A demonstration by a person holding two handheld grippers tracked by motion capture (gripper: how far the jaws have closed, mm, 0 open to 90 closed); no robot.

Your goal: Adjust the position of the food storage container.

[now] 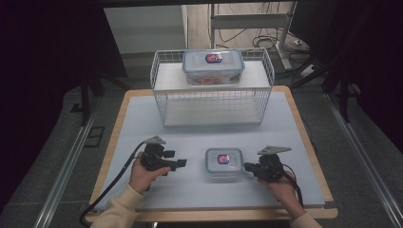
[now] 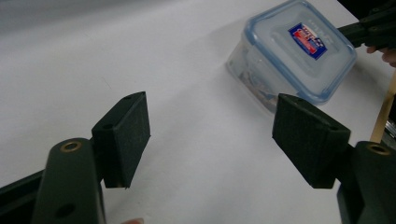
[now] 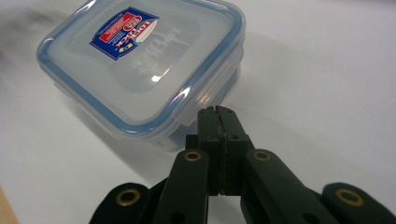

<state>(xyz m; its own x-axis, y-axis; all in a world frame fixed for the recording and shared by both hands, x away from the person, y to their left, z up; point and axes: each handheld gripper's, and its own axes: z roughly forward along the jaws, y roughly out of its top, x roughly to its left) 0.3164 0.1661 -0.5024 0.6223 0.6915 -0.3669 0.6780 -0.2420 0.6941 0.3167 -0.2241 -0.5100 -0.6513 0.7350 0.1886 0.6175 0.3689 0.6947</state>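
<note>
We see the table (image 1: 142, 142) evenly lit from above, dark surrounds, soft shadows, glare on the box lid (image 3: 154, 81), near jaws slightly blurred.

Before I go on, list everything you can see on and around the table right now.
small container: 1, clear with blue-rimmed lid and red-blue label, near table edge between the grippers.
large container: 1, clear with blue-rimmed lid, reddish contents, on the basket's top shelf.
wire basket: 1, white, far middle of the table.
table: 1, pale mat on wooden board.
left hand-held gripper: 1, black, jaws open, apart from the small container.
right hand-held gripper: 1, black, jaws shut, tips at the small container's side.
hands: 2, one on each gripper.
</note>
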